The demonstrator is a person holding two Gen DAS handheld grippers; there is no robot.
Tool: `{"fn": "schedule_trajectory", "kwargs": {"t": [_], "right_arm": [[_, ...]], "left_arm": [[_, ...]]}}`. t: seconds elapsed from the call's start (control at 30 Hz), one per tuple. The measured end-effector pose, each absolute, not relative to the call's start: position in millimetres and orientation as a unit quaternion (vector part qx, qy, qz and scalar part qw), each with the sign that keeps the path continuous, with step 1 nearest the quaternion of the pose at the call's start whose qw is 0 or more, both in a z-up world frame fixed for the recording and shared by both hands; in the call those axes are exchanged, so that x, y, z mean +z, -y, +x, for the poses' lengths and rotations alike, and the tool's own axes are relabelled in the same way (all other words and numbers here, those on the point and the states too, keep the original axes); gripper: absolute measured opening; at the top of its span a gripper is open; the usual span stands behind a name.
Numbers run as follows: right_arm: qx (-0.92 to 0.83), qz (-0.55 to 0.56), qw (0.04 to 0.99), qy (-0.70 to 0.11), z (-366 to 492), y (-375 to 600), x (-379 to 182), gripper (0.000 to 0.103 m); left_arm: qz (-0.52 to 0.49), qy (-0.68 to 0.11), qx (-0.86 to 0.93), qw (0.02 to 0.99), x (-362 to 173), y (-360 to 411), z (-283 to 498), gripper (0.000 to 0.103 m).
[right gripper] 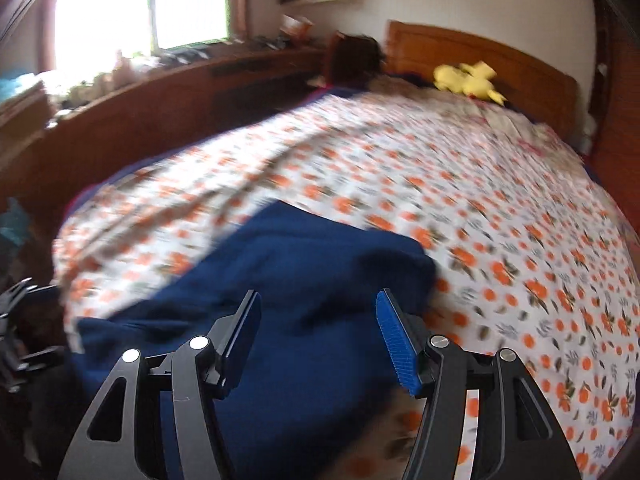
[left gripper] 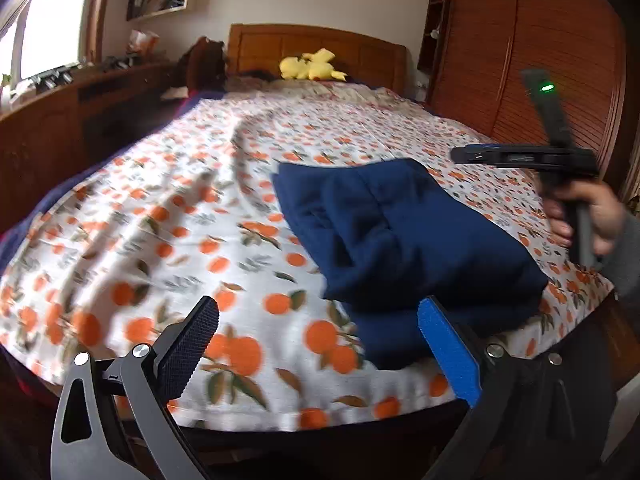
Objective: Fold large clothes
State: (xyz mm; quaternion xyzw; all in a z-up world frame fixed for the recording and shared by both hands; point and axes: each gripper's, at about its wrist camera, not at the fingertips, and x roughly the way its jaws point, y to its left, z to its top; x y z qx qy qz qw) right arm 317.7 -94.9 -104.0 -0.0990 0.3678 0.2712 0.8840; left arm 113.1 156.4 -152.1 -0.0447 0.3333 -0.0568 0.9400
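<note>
Left wrist view: the left gripper [left gripper: 316, 356] hangs with jaws spread wide and empty over the orange-print bedsheet [left gripper: 168, 216], the folded navy garment [left gripper: 404, 232] lying just right of it near the bed's foot. Further right, a hand [left gripper: 588, 216] holds the right gripper [right gripper: 318, 344], its jaws parted above the garment, gripping nothing.

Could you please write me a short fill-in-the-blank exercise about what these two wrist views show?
1. The folded navy garment lies on a bedsheet printed with ____.
2. The plush toy by the wooden headboard is ____ in colour.
3. Between the fingers of the left gripper there is ____ gripped.
4. The right gripper hangs over the garment with its jaws ____.

Missing words: oranges; yellow; nothing; open
</note>
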Motion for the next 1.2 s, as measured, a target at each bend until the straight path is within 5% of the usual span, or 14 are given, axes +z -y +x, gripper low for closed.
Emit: {"fn": "schedule_trajectory", "kwargs": {"t": [0.3,0.57,0.7,0.73,0.9,1.2], "right_arm": [[0.253,-0.023,0.862,-0.438,400.0,124.4,-161.5,0.072],[0.273,0.031,0.823,-0.497,426.9,110.3,-197.4,0.08],[0.304,0.051,0.809,-0.5,425.5,110.8,-195.4,0.053],[0.315,0.049,0.807,-0.498,423.2,109.5,-192.0,0.038],[0.319,0.008,0.826,-0.465,409.4,104.2,-164.7,0.01],[0.313,-0.047,0.87,-0.377,374.0,69.3,-98.2,0.007]], "left_arm": [[-0.061,-0.366,-0.07,0.926,-168.2,-139.2,119.0,0.065],[-0.094,-0.375,-0.078,0.919,-175.2,-136.4,118.0,0.05],[-0.111,-0.377,-0.085,0.915,-177.9,-136.4,117.9,0.041],[-0.117,-0.378,-0.09,0.914,-178.8,-136.8,118.5,0.038],[-0.136,-0.387,-0.111,0.905,-188.1,-133.9,119.0,0.017],[-0.153,-0.342,-0.126,0.918,-165.1,-148.6,109.6,0.006]]}}
